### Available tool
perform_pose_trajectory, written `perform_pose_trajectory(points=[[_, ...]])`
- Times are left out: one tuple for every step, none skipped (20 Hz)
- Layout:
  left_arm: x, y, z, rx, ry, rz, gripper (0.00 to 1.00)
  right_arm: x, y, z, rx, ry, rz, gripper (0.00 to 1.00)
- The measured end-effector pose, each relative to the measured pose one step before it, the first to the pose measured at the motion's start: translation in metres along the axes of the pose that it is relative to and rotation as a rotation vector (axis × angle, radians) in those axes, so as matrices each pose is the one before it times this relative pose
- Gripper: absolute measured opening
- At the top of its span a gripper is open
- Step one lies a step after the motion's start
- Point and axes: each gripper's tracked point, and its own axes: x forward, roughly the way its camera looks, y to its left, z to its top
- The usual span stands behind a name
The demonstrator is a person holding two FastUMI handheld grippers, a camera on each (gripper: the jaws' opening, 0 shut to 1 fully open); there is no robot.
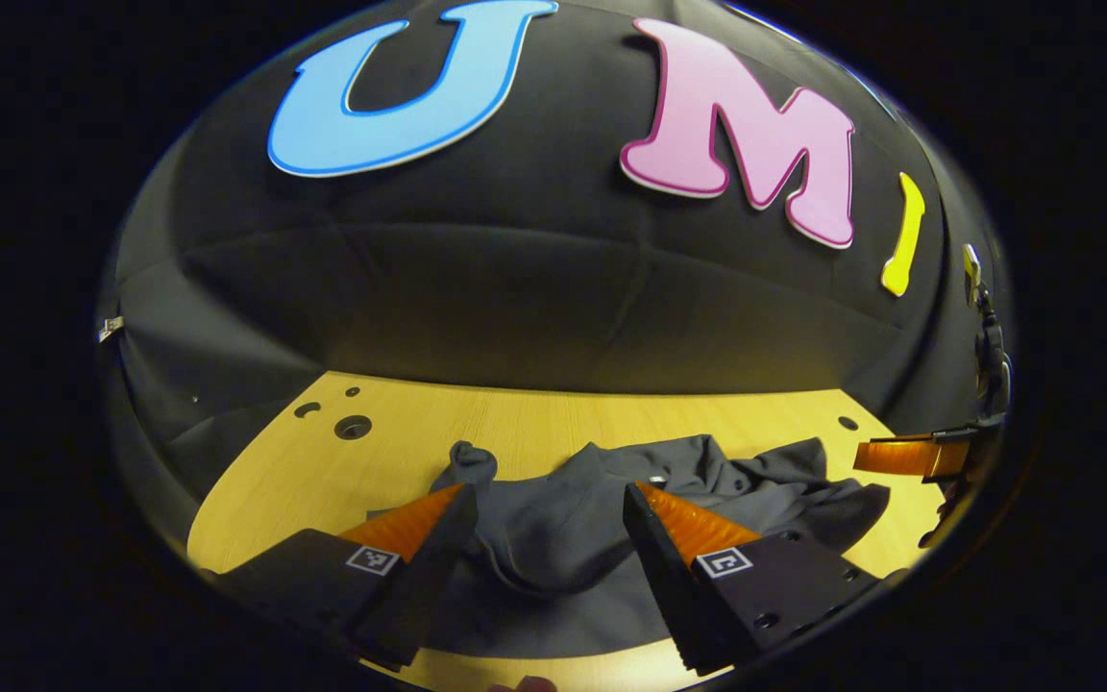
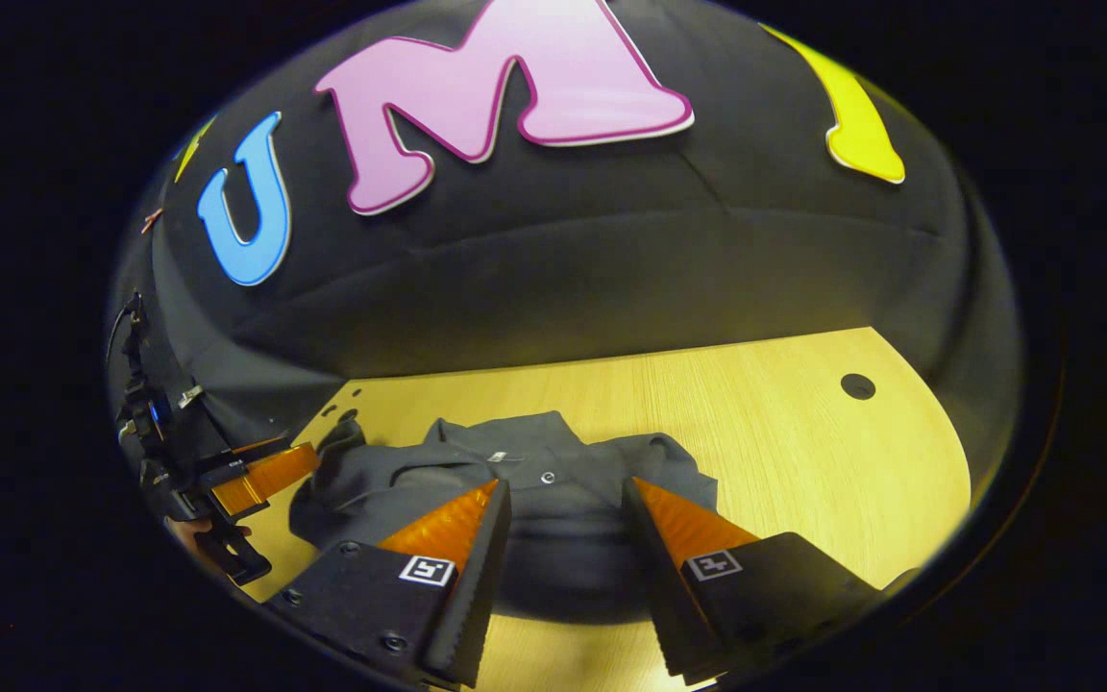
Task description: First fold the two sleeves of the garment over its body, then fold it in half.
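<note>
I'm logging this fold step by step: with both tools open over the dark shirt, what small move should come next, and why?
Probably lower the left tool onto the bunched sleeve at the far left of the rumpled dark grey collared shirt and close on it. Both sleeves look unfolded on the pale wooden table, and the right tool also hangs open with nothing between its fingers.

Tongs (image 1: 546, 492): black bodies, square coded tags, screws.

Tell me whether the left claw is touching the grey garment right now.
Cannot tell. In the left gripper view the open left claw overlaps the grey garment, but no contact or gap shows plainly.
</note>
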Motion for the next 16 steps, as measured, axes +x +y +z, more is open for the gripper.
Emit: perform_pose_trajectory(points=[[-0.016,-0.0049,0.00786,-0.00817,-0.01864,-0.01055,0.96,-0.01362,0.00379,0.0028,-0.00652,-0.0079,0.00388,0.72],[-0.01285,-0.00323,0.00781,0.00063,-0.01831,-0.00942,0.96,-0.01353,0.00333,0.00307,-0.00617,-0.00968,0.00278,0.72],[-0.0143,-0.00277,0.00618,0.00774,-0.01634,-0.00507,0.96,-0.01368,0.00254,0.00437,-0.00449,-0.01311,0.00032,0.72],[-0.01299,-0.00026,0.00584,0.01087,-0.01529,0.00417,0.96,-0.01294,0.00316,0.0032,-0.00231,-0.01415,0.00008,0.72],[-0.01309,-0.00183,0.00383,0.00318,-0.01263,-0.00041,0.96,-0.01288,0.00202,0.00371,-0.0033,-0.01122,0.00045,0.72],[-0.01182,-0.00407,0.00459,-0.00402,-0.00772,-0.00806,0.96,-0.01194,0.0011,0.00299,-0.00491,-0.00919,0.00089,0.72],[-0.01266,-0.00422,0.00182,-0.00494,-0.00686,-0.00454,0.96,-0.01024,0.00047,0.00348,-0.00816,-0.00975,-0.00173,0.72],[-0.01228,-0.00271,0.00291,-0.0035,-0.00548,-0.00273,0.96,-0.00992,0.00148,0.00299,-0.00611,-0.00959,-0.0019,0.72],[-0.0124,-0.0015,0.00192,-0.00074,-0.00862,0.002,0.96,-0.00949,0.00117,0.00355,-0.00364,-0.00979,-0.00242,0.72],[-0.01178,-0.00093,0.00267,-0.00247,-0.00795,0.00237,0.96,-0.0086,0.00176,0.0022,-0.0019,-0.01001,-0.00166,0.72],[-0.01074,-0.00226,0.0001,-0.00298,-0.00772,-0.00069,0.96,-0.00843,0.0017,0.00326,-0.00261,-0.01261,-0.00082,0.72],[-0.01059,-0.00218,0.00127,0.00127,-0.00379,-0.00538,0.96,-0.00829,0.00261,0.00331,-0.00601,-0.01541,-0.00092,0.72],[-0.00956,-0.0013,-0.00043,0.00689,-0.00272,-0.007,0.96,-0.00855,0.00321,0.0018,-0.00997,-0.00828,0.0042,0.72],[-0.00929,0.00013,0.00105,0.01128,-0.00044,-0.00719,0.96,-0.00972,0.00396,-0.00053,-0.01418,-0.00479,0.00677,0.72],[-0.00919,-0.00052,-0.00109,0.01288,0.00075,-0.00524,0.96,-0.00812,0.00426,-0.00153,-0.01607,0.00127,0.00947,0.72],[-0.00883,0.00114,-0.00148,0.01392,0.00166,-0.00341,0.96,-0.00843,0.00455,-0.0039,-0.01298,0.00645,0.00583,0.72]])
